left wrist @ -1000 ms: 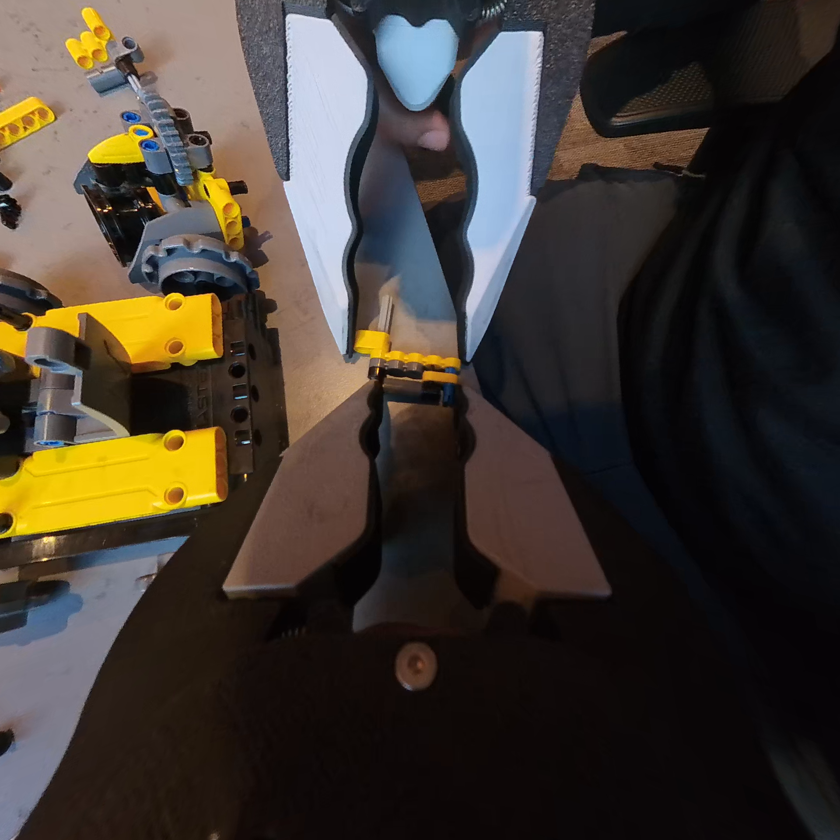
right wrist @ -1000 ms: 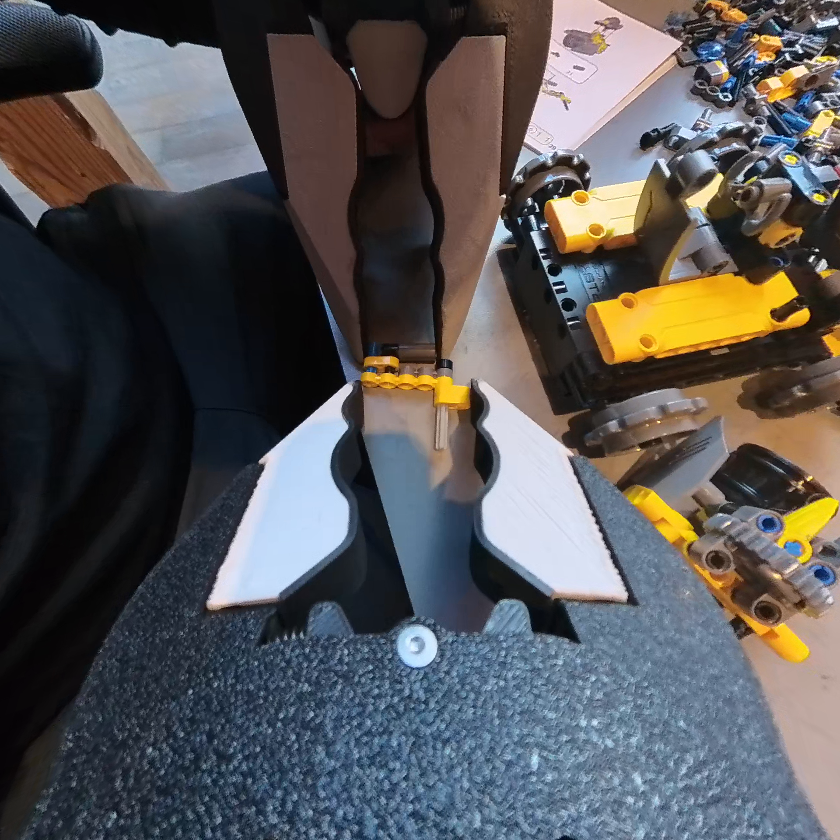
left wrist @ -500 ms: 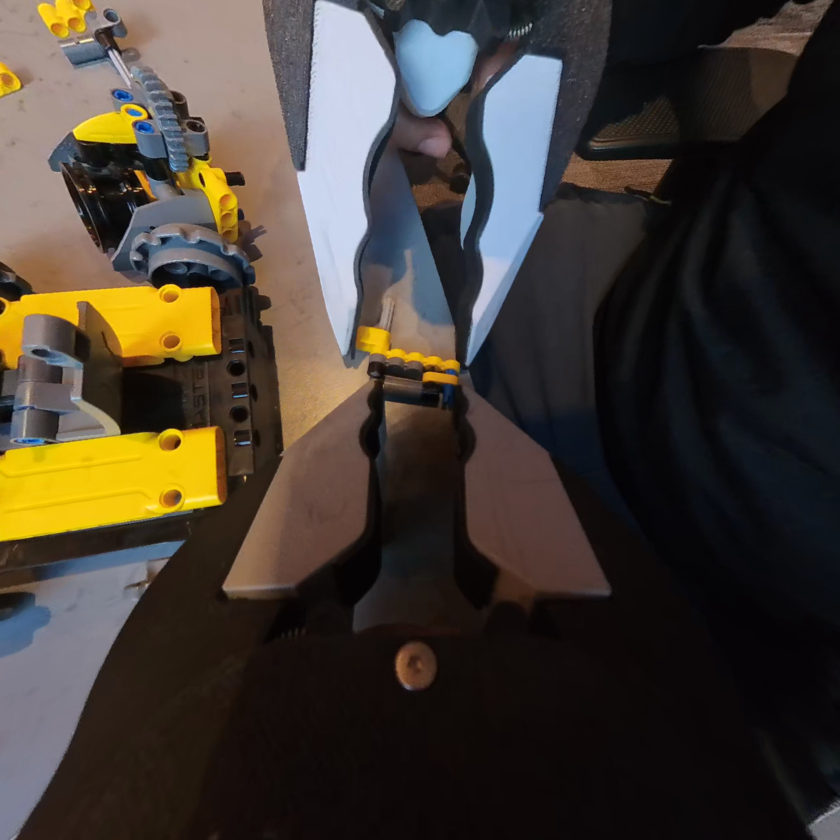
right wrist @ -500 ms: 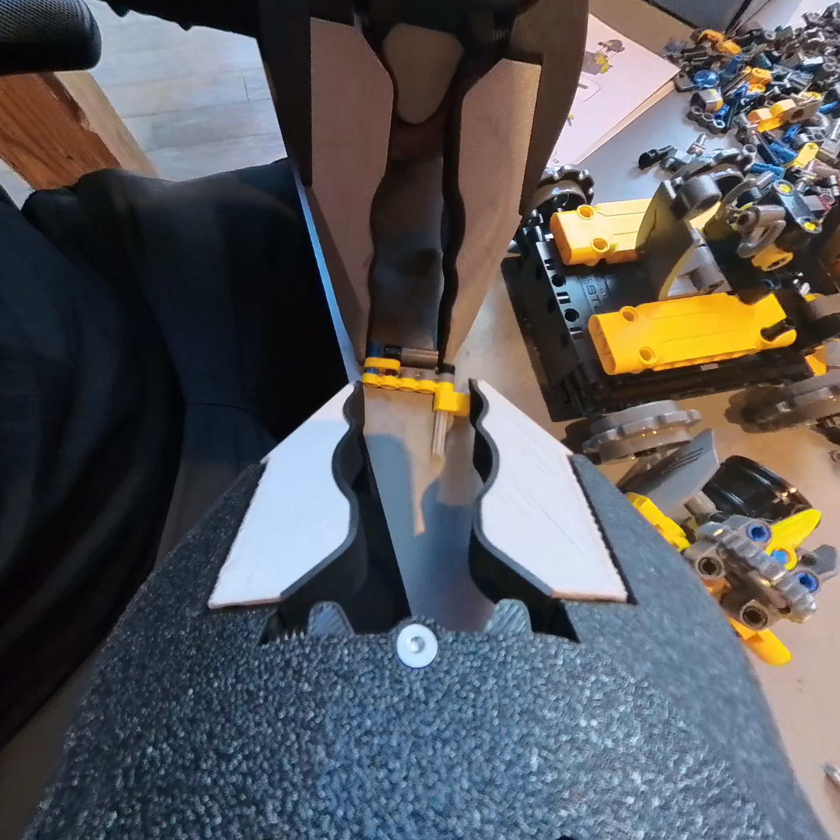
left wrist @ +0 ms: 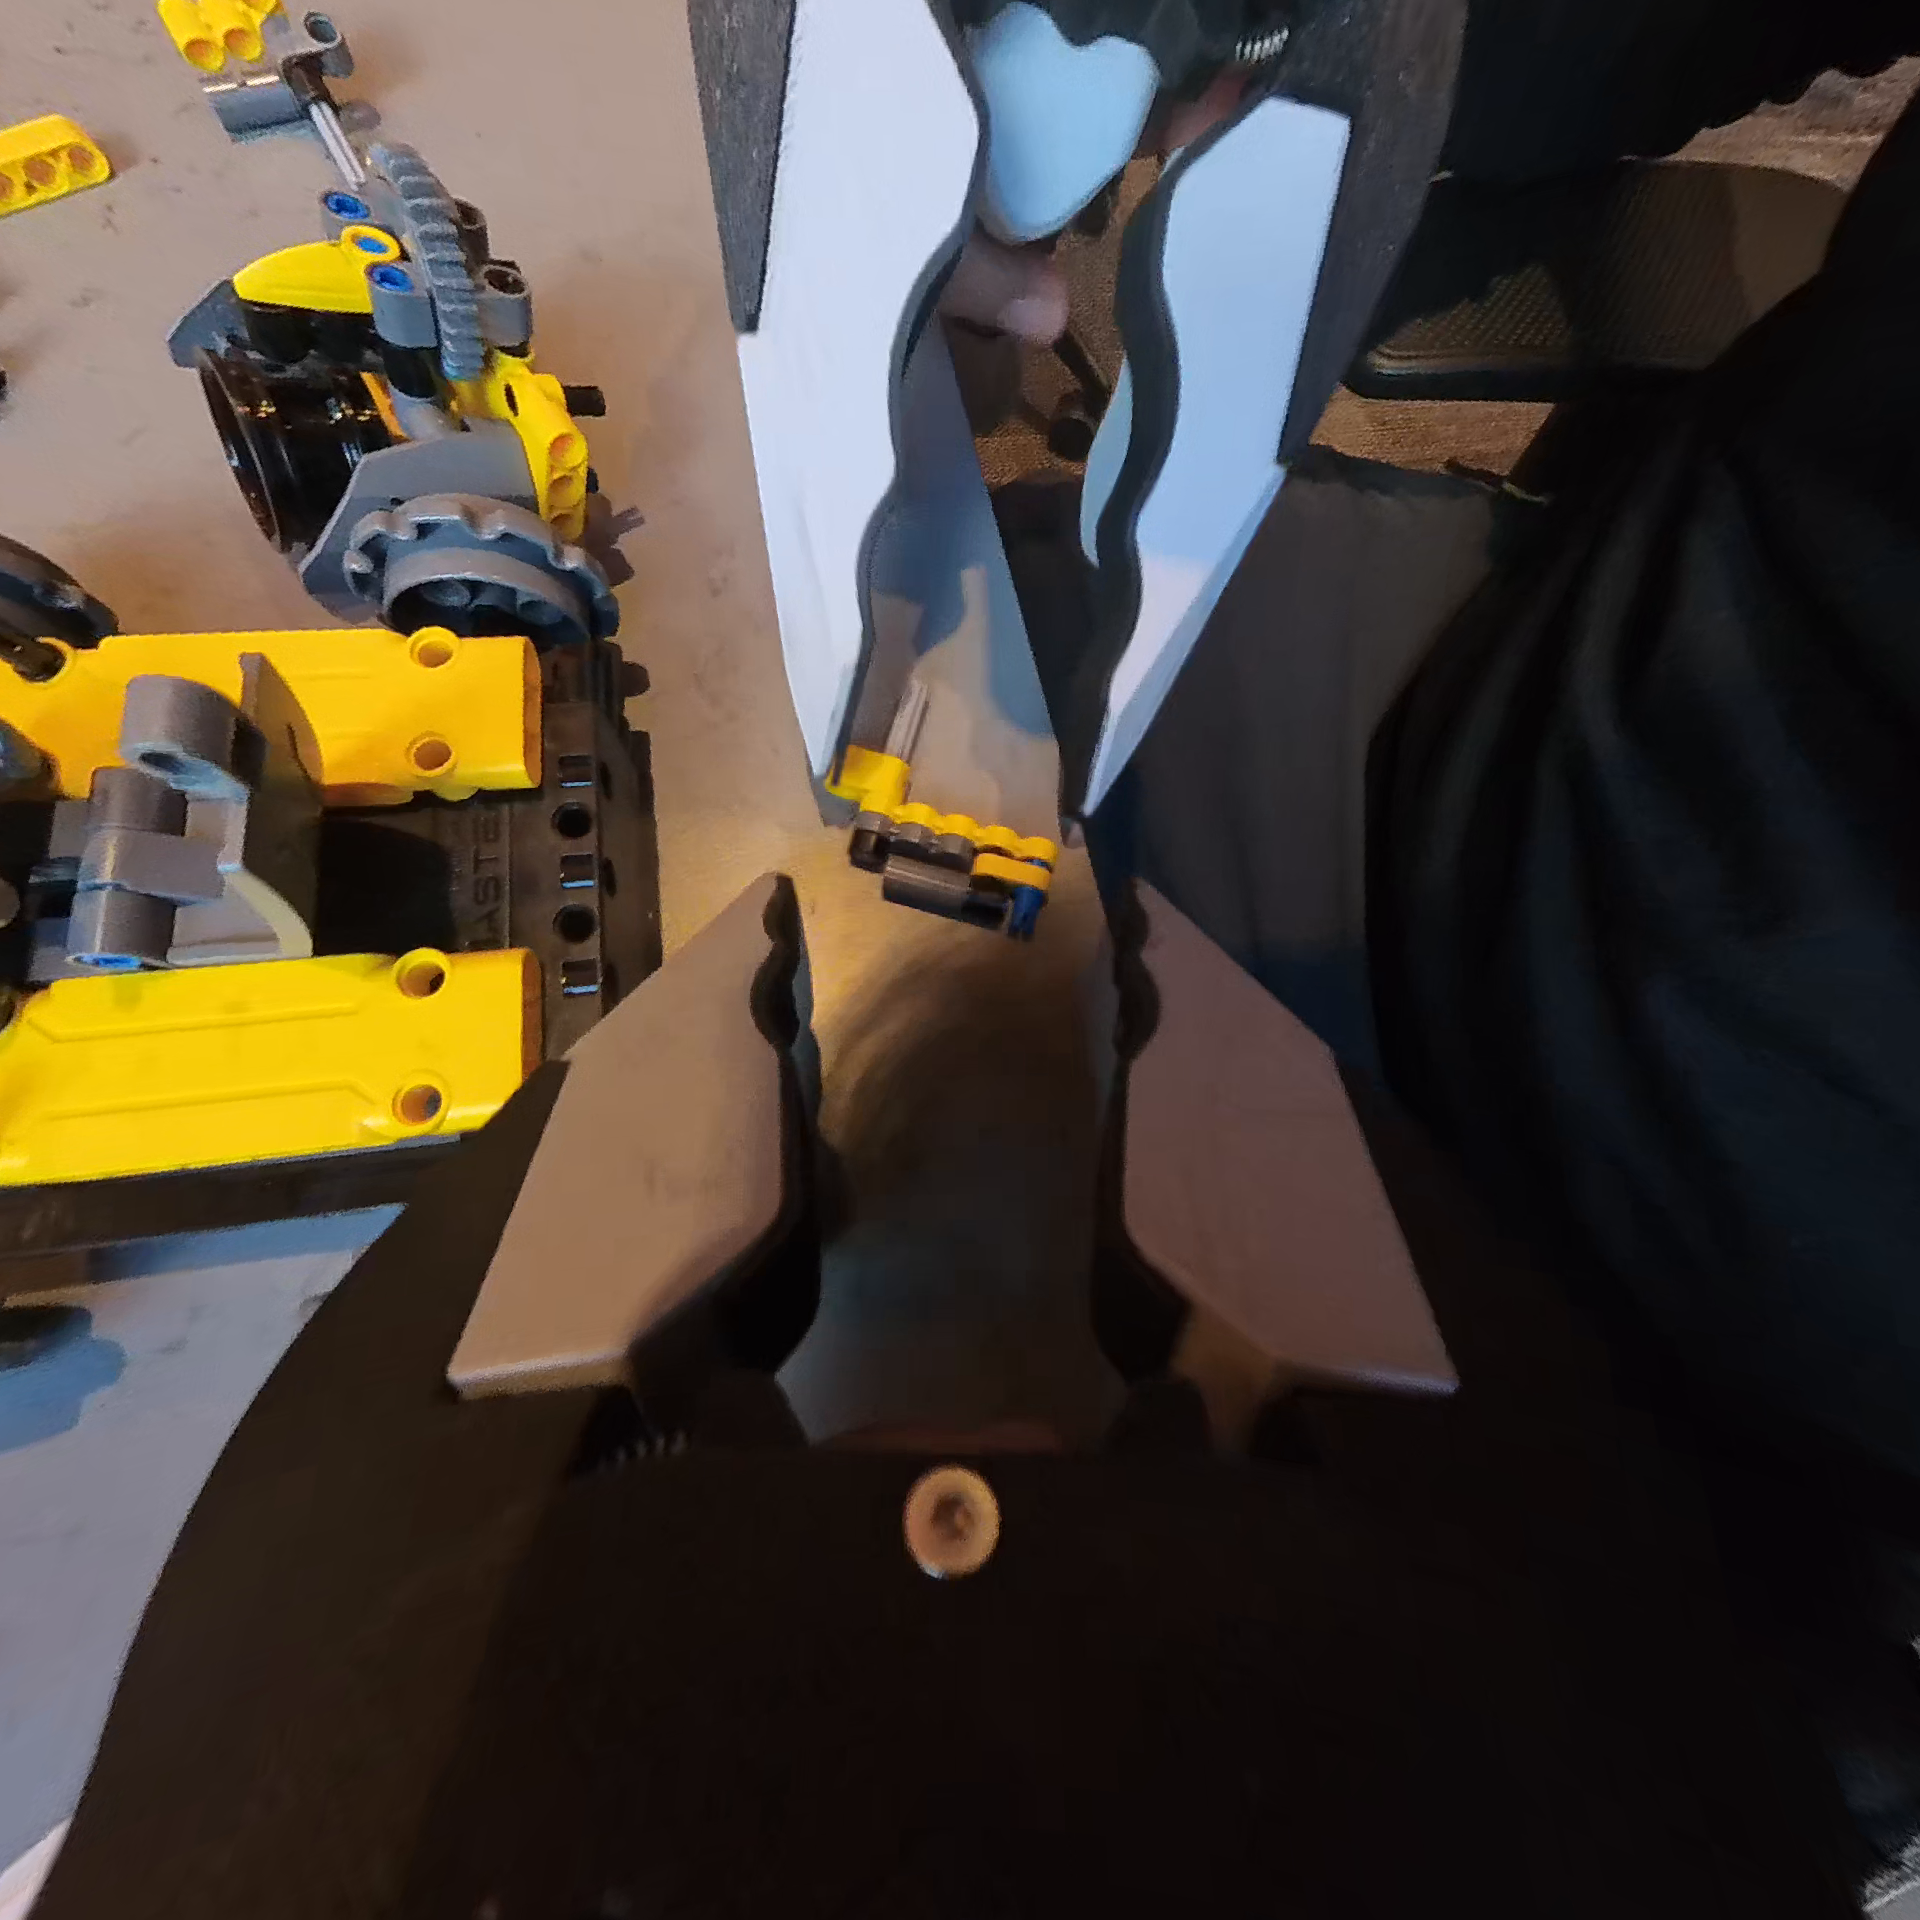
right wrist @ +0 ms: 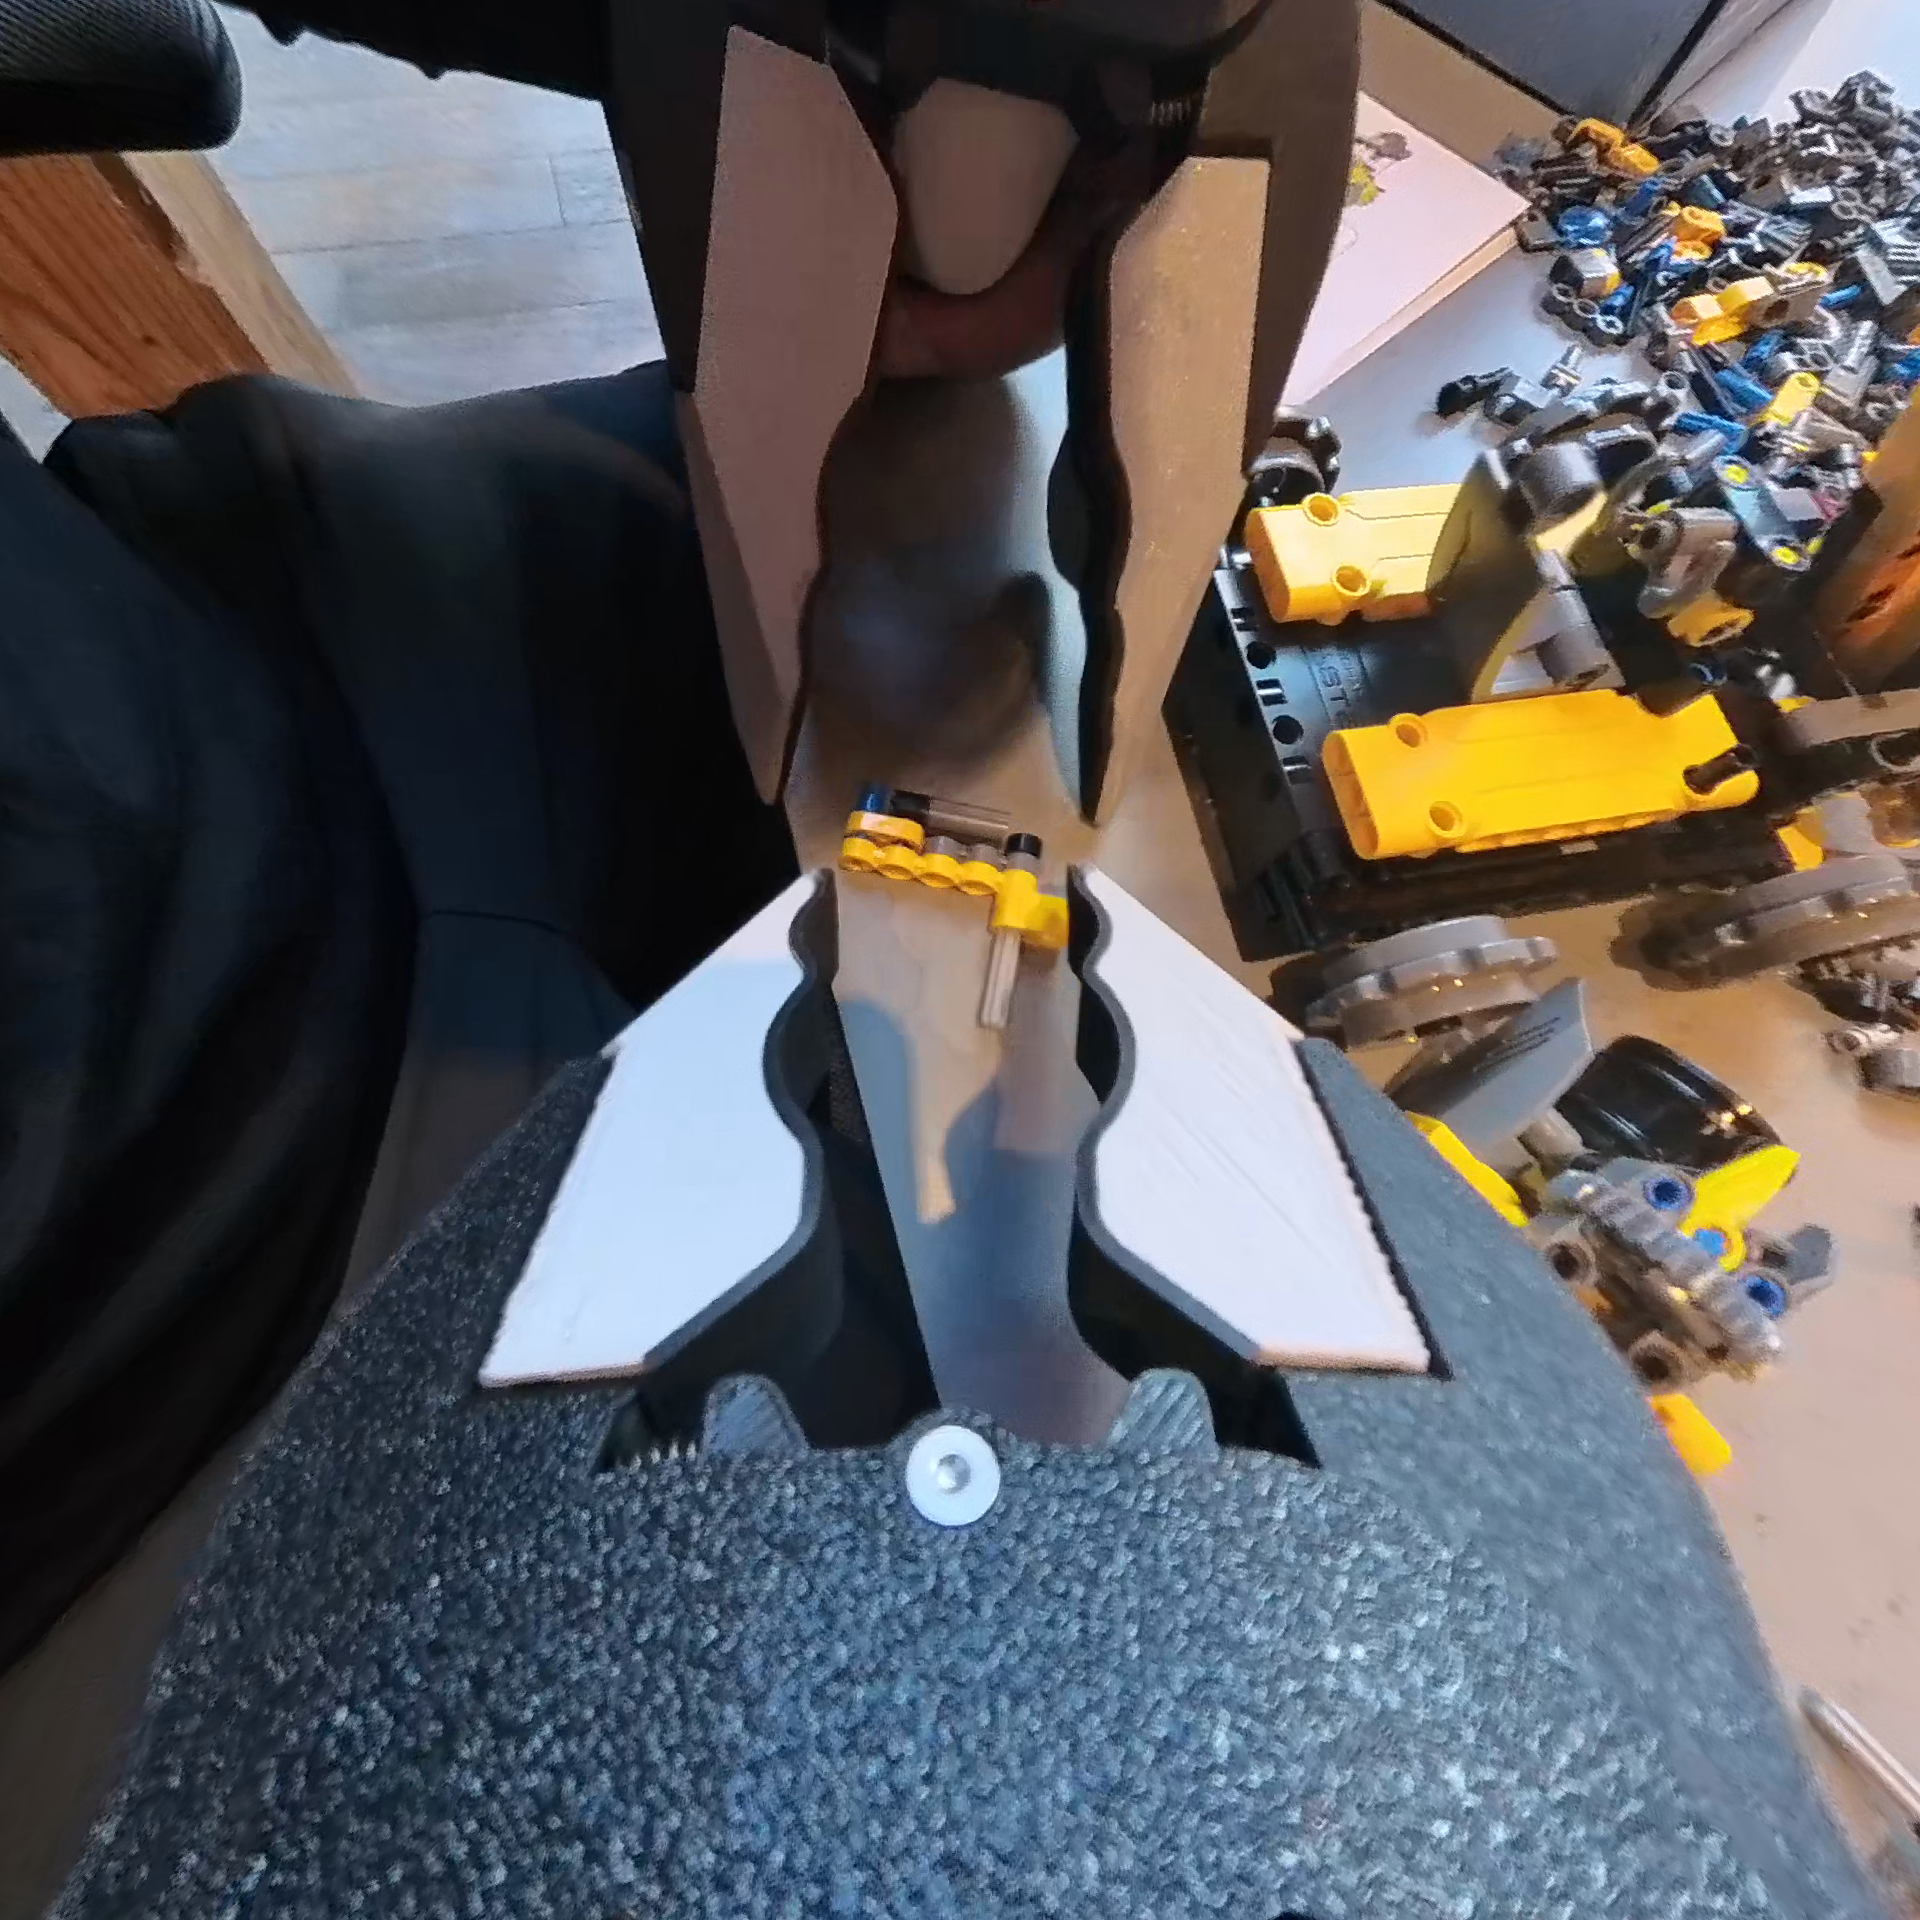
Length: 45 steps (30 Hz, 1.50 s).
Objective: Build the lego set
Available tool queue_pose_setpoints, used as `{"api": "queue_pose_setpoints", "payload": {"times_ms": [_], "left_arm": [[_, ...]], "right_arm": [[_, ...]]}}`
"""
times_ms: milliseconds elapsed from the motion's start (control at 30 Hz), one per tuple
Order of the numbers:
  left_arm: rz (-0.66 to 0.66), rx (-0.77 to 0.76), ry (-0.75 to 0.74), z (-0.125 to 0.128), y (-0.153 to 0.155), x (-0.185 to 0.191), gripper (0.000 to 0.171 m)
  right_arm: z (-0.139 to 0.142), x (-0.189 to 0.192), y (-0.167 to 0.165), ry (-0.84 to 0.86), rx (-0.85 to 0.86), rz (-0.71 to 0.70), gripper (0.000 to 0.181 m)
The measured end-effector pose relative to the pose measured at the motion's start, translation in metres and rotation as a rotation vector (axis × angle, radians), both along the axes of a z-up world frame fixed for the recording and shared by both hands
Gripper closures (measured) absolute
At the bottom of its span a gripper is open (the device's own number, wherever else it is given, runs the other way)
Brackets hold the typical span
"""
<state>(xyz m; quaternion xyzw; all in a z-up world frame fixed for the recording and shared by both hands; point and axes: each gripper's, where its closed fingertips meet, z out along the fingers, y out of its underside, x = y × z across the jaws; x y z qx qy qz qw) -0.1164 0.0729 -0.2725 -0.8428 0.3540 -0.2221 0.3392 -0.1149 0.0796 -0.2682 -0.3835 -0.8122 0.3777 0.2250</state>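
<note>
Between white-faced right gripper point(right wrist: 951, 894) tips, knobbly yellow beam assembly point(right wrist: 956, 883), left gripper point(left wrist: 951, 925) agape

The left hand-held gripper point(left wrist: 951, 909), with dark grey fingers, is standing with its jaws spread wide and gripping nothing. The right hand-held gripper point(right wrist: 948, 883), with white fingers on a speckled grey body, is facing it tip to tip, its jaws closing on a small yellow and grey brick assembly point(right wrist: 951, 868) that is spanning its fingertips. The two are pointing straight at each other, tips near but apart. A fingertip point(left wrist: 1013, 307) is showing behind the right one's body.
</note>
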Motion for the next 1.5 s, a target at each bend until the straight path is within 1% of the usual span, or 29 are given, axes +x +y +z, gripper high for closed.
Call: {"api": "queue_pose_setpoints", "payload": {"times_ms": [67, 133, 167, 233, 333, 400, 467, 567, 667, 767, 833, 933, 1033, 1067, 1100, 1167, 1233, 1400, 1500], "left_arm": [[0.023, 0.004, 0.012, 0.0, 0.0, -0.004, 0.111], [0.037, -0.004, 0.007, 0.001, -0.006, -0.005, 0.122], [0.048, -0.005, -0.005, 0.002, -0.009, -0.003, 0.125], [0.088, -0.024, -0.02, 0.002, -0.013, 0.0, 0.124], [0.187, -0.032, -0.008, 0.001, -0.01, 0.001, 0.119], [0.26, -0.029, -0.011, 0.002, -0.008, 0.006, 0.121], [0.335, -0.019, -0.01, 0.002, -0.007, 0.012, 0.122], [0.458, 0.021, 0.022, -0.001, -0.002, 0.009, 0.126], [0.524, 0.035, 0.034, -0.001, 0.0, 0.009, 0.131], [0.531, 0.051, 0.076, -0.003, 0.0, 0.012, 0.139], [0.539, 0.058, 0.099, -0.003, 0.001, 0.009, 0.145], [0.55, 0.057, 0.1, -0.003, 0.002, 0.008, 0.146], [0.561, 0.07, 0.101, -0.003, 0.001, 0.009, 0.148], [0.558, 0.074, 0.096, -0.003, 0.001, 0.01, 0.151], [0.559, 0.077, 0.091, -0.003, 0.001, 0.01, 0.152], [0.558, 0.08, 0.08, -0.003, 0.0, 0.009, 0.153], [0.569, 0.09, 0.081, -0.003, 0.001, 0.005, 0.152], [0.556, 0.119, 0.092, -0.002, -0.001, 0.003, 0.152], [0.543, 0.115, 0.11, -0.002, -0.006, 0.001, 0.146]], "right_arm": [[0.003, 0.002, 0.005, 0.01, 0.016, -0.01, 0.138], [0.005, 0.005, 0.009, 0.014, 0.033, -0.012, 0.142], [0.005, 0.006, 0.012, 0.015, 0.052, -0.015, 0.143], [0.003, 0.006, 0.021, 0.009, 0.102, -0.009, 0.142], [0.004, 0.002, 0.023, -0.013, 0.142, 0.051, 0.14], [0.002, 0.0, 0.02, -0.036, 0.157, 0.104, 0.145], [-0.002, -0.004, 0.019, -0.052, 0.175, 0.109, 0.145], [-0.002, -0.007, 0.013, -0.041, 0.149, 0.119, 0.144], [0.001, -0.008, 0.009, -0.011, 0.138, 0.132, 0.143], [0.0, -0.009, 0.007, 0.007, 0.165, 0.161, 0.141], [0.0, -0.01, 0.005, 0.02, 0.185, 0.205, 0.141], [-0.002, -0.011, 0.003, 0.02, 0.198, 0.265, 0.143], [-0.001, -0.01, -0.001, 0.05, 0.253, 0.338, 0.145], [-0.001, -0.009, -0.004, 0.059, 0.265, 0.37, 0.144], [-0.001, -0.008, -0.007, 0.058, 0.276, 0.397, 0.148], [-0.002, -0.008, -0.009, 0.052, 0.286, 0.436, 0.15], [-0.005, -0.005, -0.011, 0.021, 0.284, 0.472, 0.166], [-0.005, -0.008, -0.014, 0.043, 0.293, 0.475, 0.168], [-0.005, -0.011, -0.012, 0.059, 0.307, 0.449, 0.168]]}}
